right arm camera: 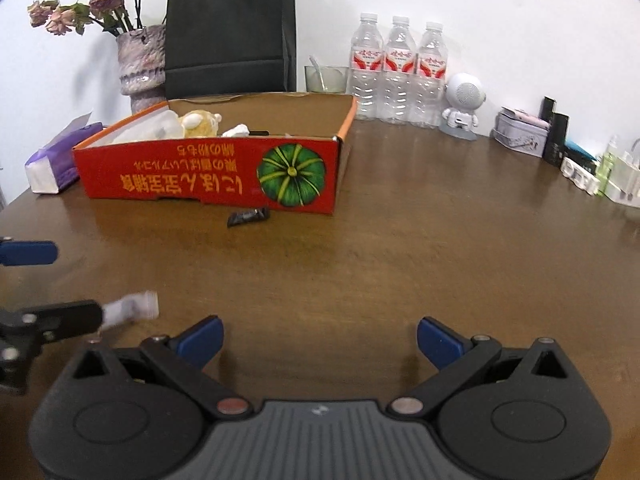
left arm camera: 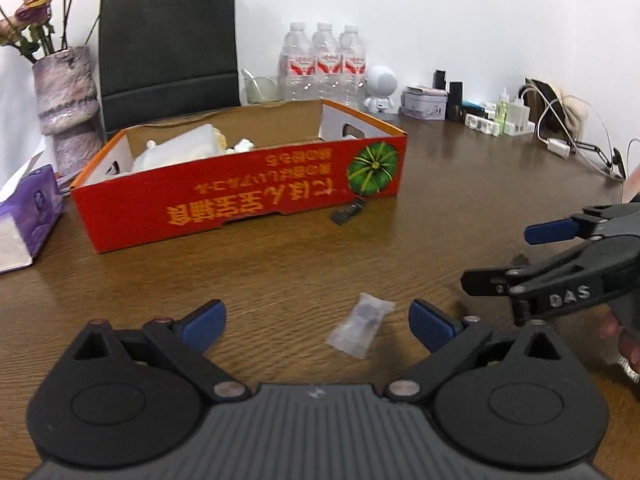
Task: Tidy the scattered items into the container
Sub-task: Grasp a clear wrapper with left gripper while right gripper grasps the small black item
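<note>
A red cardboard box [left arm camera: 248, 196] [right arm camera: 208, 176] with a green pumpkin picture stands on the brown table and holds several pale items. A small clear sachet [left arm camera: 360, 326] lies on the table between the open fingers of my left gripper [left arm camera: 318, 326]. It also shows in the right wrist view [right arm camera: 132, 308], at the left. A small black packet [left arm camera: 347, 213] [right arm camera: 248, 217] lies against the box's front wall. My right gripper [right arm camera: 320, 340] is open and empty over bare table. It shows from the side in the left wrist view [left arm camera: 508, 256].
A purple tissue pack [left arm camera: 28, 216] lies left of the box. A vase with dried roses [left arm camera: 66, 92], a black paper bag [left arm camera: 168, 44], three water bottles [left arm camera: 322, 64], a white robot figure [left arm camera: 380, 86], a tin, chargers and cables line the back wall.
</note>
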A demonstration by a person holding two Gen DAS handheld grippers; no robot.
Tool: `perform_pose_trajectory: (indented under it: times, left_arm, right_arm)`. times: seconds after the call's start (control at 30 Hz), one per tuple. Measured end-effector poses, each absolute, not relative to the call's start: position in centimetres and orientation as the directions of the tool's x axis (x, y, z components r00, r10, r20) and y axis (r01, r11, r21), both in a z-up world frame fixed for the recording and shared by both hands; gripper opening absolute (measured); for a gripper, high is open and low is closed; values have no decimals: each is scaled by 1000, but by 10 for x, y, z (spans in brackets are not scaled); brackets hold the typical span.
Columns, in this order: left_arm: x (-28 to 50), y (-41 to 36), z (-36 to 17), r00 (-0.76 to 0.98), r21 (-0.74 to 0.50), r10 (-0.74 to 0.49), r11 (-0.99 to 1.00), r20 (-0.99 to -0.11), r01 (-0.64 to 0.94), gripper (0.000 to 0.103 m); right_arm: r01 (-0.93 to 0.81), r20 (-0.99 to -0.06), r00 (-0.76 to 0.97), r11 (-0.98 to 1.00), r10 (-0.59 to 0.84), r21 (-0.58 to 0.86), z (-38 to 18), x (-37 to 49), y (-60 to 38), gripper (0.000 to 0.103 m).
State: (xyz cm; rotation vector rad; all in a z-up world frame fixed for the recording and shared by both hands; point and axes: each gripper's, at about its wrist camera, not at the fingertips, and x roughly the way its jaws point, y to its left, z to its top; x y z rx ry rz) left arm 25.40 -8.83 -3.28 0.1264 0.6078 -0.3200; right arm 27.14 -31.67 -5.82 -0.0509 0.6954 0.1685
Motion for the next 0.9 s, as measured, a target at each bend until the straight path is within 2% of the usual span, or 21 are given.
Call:
perform_pose_trajectory:
  times: [0.07, 0.13, 0.2, 0.23, 0.27, 0.3, 0.9]
  left_arm:
    - [256, -93, -35, 770, 24, -248, 946, -587, 324, 92]
    - [259, -95, -35, 768, 12, -246, 950, -592, 313, 84]
    - [263, -97, -37, 757, -1, -249, 950, -604, 312, 64]
    - [264, -99, -38, 751, -4, -255, 948, -609, 318, 48]
    - [264, -100, -39, 749, 0, -259, 945, -610, 327, 25]
    - [263, -100, -38, 747, -2, -263, 944, -611, 331, 17]
    - [276, -68, -26, 792, -30, -215, 970, -571, 242, 17]
  right_arm:
    - [-165, -640, 756, 986, 140, 21, -59, 265, -321, 103]
    - [-161, -635, 760, 986, 143, 29, -58, 259, -324, 103]
    - [-163, -630, 762, 986, 148, 34, -56, 256, -326, 103]
    - [-164, -629, 763, 986, 149, 35, -56, 255, -327, 103]
    - [-165, -628, 763, 986, 152, 37, -56, 255, -327, 103]
    - [-167, -627, 763, 985, 155, 41, -56, 255, -328, 103]
    - [-237, -627, 754, 971, 197, 20, -47, 286, -293, 103]
